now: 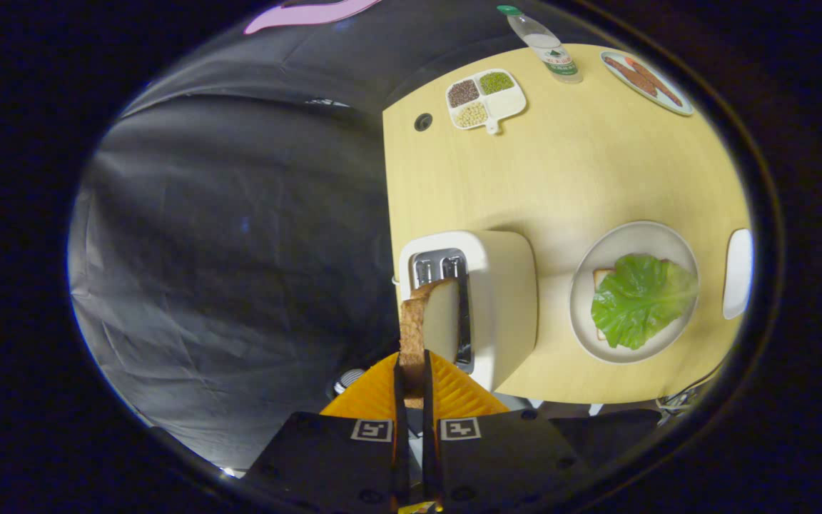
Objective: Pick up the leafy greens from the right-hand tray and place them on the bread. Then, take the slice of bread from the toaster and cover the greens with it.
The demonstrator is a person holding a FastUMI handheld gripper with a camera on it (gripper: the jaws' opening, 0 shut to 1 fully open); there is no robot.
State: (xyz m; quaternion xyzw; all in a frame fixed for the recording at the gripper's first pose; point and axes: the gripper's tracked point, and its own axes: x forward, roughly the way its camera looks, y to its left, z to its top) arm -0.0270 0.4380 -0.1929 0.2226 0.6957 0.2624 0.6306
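Across the wooden table (pixel 568 178) the leafy greens (pixel 638 300) already lay on the plated bread (pixel 602 277), while the gripper (pixel 412 371) pinched the toaster (pixel 486 300) slice (pixel 429 325), cover step pending.

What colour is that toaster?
The toaster is cream white with shiny metal slots, clearest in the gripper view.

Toaster (pixel 496 300) cream-white; bread slice (pixel 429 321) tan with brown crust; leafy greens (pixel 639 300) bright green; plate (pixel 596 264) pale grey; table (pixel 582 171) light wood; bottle (pixel 545 44) green-capped.
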